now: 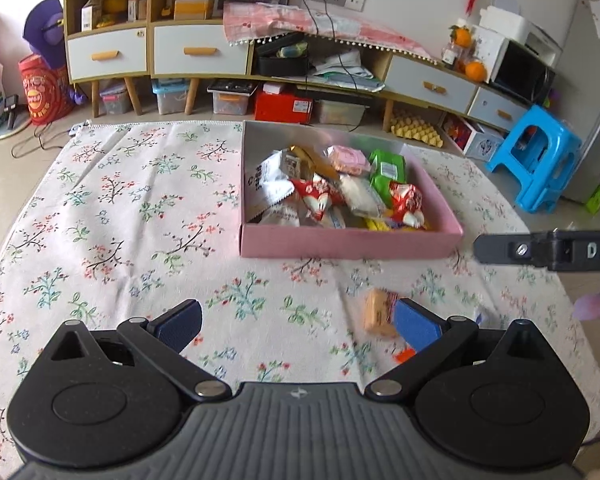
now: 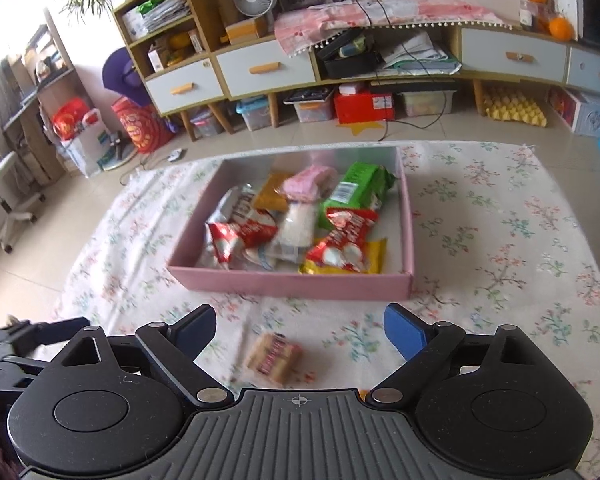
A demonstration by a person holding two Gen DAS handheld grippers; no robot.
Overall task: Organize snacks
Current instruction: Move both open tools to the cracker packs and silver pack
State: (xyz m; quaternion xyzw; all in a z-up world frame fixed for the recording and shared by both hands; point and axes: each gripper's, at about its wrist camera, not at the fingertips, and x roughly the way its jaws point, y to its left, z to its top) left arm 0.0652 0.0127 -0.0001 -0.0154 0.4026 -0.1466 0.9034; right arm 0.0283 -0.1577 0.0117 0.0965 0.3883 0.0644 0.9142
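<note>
Since nearly all the snacks already sit heaped in the pink box, the one left out is a small tan wrapped snack, lying loose on the floral cloth just in front of the box's near wall. That cloth seems to cover a low counter or mat above the tiled floor; which, I cannot tell. The box stands with its open top up and its near wall low, so a packet can be dropped in from the front.

The right hand-held gripper hangs over the stray snack with its jaws spread wide, the packet lying between and below the blue pads, untouched. The left hand-held gripper is likewise released and empty; the same snack lies just beside its right pad.
</note>
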